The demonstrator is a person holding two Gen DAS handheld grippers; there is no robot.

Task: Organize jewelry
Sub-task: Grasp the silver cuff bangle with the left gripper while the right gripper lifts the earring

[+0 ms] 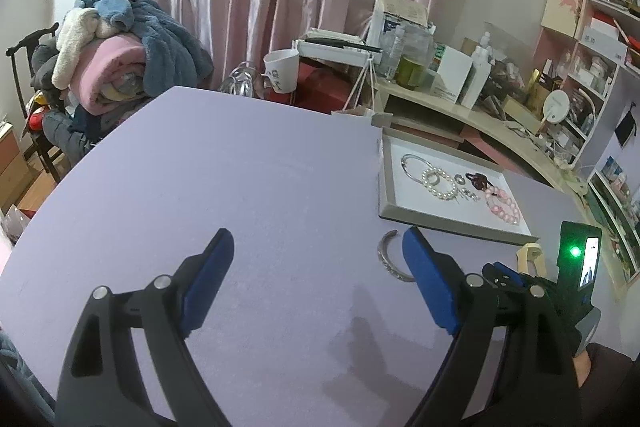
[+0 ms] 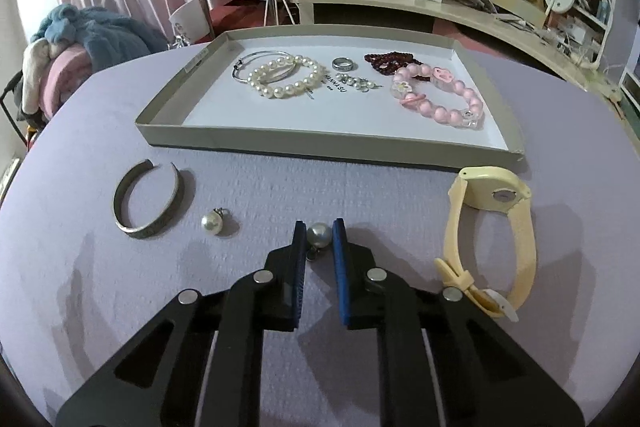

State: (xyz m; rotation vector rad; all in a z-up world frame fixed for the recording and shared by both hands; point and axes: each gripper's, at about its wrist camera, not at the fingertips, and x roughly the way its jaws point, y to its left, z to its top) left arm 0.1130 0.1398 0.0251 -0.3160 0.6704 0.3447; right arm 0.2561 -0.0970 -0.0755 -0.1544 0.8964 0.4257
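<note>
Right wrist view first: the right hand-held gripper (image 2: 319, 227) has its blue pads drawn in on a grey pearl pendant (image 2: 319, 233), which sits on the lilac counter (image 2: 280, 187) right at the fingertips, its small metal loop pointing back toward the gripper body. The pads appear to touch the pearl on both sides, so I judge it grasped, though not yet lifted. Just to the left of the fingers lies a white pearl pendant (image 2: 212, 223), and further left an open silver cuff bangle (image 2: 150, 205), its gap facing away. To the right of the fingers a cream wristwatch (image 2: 490, 227) lies on its side, its strap running toward and away from the gripper.

Straight ahead, beyond a bare strip of counter, stands the shallow cardboard tray (image 2: 320, 147), its long side lying across the gripper's line. It already holds a silver bangle (image 2: 256, 67), a white pearl bracelet (image 2: 286, 79), a ring (image 2: 343, 63), some small earrings (image 2: 356, 83), a dark red bead bracelet (image 2: 390, 61) and a pink bead bracelet (image 2: 440, 97).

Left wrist view: the left hand-held gripper (image 1: 318, 249) hangs wide open over bare counter with nothing between its pads; the cuff bangle shows just inside its right finger, the tray ahead and to its right.

The coming move likely turns on carrying the grey pearl straight forward over the near tray wall; the right hand is the nearer one.
</note>
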